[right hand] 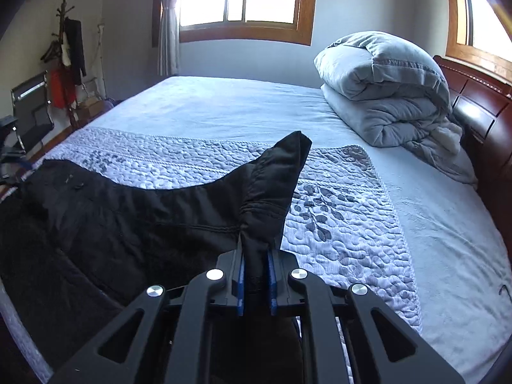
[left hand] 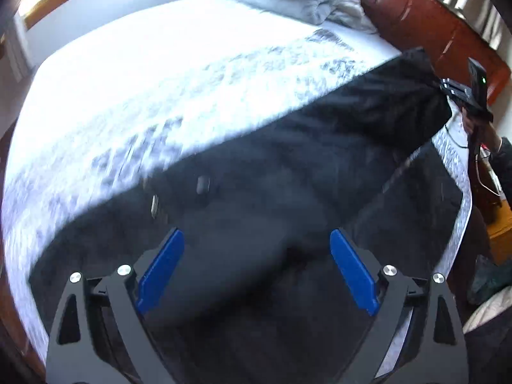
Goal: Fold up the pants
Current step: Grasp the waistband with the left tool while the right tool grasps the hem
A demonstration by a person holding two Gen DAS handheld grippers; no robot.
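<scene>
Black pants (left hand: 288, 172) lie stretched across the near side of the bed; they also show in the right wrist view (right hand: 134, 217). My left gripper (left hand: 256, 243) is open and hovers just above the waist end of the pants, its blue pads (left hand: 161, 268) spread wide with nothing between them. My right gripper (right hand: 256, 256) is shut on the cuff end of a pant leg, and the fabric stands up in a peak in front of it. The right gripper also shows in the left wrist view (left hand: 444, 86), holding that end lifted.
The bed has a light blue sheet (right hand: 243, 105) and a quilted blue runner (right hand: 345, 224). A folded grey duvet (right hand: 390, 89) lies by the red-brown headboard (right hand: 486, 118). A coat rack (right hand: 68, 51) and a chair (right hand: 32, 108) stand at the far left.
</scene>
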